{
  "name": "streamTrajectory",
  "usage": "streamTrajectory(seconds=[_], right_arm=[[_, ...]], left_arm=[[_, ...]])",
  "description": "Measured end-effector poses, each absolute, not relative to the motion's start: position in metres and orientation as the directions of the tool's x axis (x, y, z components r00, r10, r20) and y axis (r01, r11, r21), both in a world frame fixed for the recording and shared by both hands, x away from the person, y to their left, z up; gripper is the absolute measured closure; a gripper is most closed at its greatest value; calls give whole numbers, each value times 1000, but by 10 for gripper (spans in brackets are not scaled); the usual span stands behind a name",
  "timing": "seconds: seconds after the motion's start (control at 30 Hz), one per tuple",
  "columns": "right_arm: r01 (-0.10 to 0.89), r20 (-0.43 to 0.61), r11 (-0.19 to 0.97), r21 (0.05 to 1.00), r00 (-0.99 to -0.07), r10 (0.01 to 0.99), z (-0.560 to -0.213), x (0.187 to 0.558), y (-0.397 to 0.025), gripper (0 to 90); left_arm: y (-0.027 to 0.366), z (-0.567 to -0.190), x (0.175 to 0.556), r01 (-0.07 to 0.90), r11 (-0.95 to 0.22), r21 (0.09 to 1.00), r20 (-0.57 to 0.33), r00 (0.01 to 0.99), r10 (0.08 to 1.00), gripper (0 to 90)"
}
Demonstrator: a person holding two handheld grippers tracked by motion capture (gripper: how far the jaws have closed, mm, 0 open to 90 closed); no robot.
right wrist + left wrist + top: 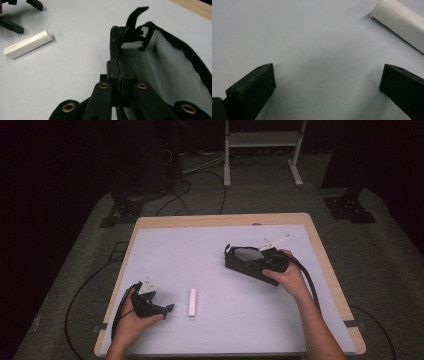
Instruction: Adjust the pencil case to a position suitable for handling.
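your right gripper (119,82) is clamped on the rim of the open black pouch (246,261), toward the tabletop's right edge. the white tube (192,302) lies loose near the front edge, not yet picked up. your left gripper (327,82), jaws apart, sits just beside it; likely grasping and bagging remain.

**Both grippers low, one spread, one clamped**

The left gripper (169,308) sits at the lower left of the high view, jaws spread wide. The right gripper (248,265), centre-right, has its jaws pressed together, forearm entering from the bottom right.
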State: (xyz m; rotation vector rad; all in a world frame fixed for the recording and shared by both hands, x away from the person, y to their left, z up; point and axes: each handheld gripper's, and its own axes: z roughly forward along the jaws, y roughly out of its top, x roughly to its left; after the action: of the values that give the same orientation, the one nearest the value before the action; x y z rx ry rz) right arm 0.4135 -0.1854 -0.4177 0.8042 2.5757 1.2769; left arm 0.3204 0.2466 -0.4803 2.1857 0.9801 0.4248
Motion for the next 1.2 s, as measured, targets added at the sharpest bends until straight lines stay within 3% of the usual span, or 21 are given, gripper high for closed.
streamTrajectory(seconds=[0.47, 1.2], right_arm=[[354, 71, 503, 789, -864, 498, -402, 392, -183, 880], [240, 67, 583, 776, -951, 301, -402, 342, -143, 880]], left_arm=[[246, -480, 320, 525, -469, 710, 10, 659, 752, 0], [246, -480, 320, 524, -472, 709, 12, 660, 751, 0]])
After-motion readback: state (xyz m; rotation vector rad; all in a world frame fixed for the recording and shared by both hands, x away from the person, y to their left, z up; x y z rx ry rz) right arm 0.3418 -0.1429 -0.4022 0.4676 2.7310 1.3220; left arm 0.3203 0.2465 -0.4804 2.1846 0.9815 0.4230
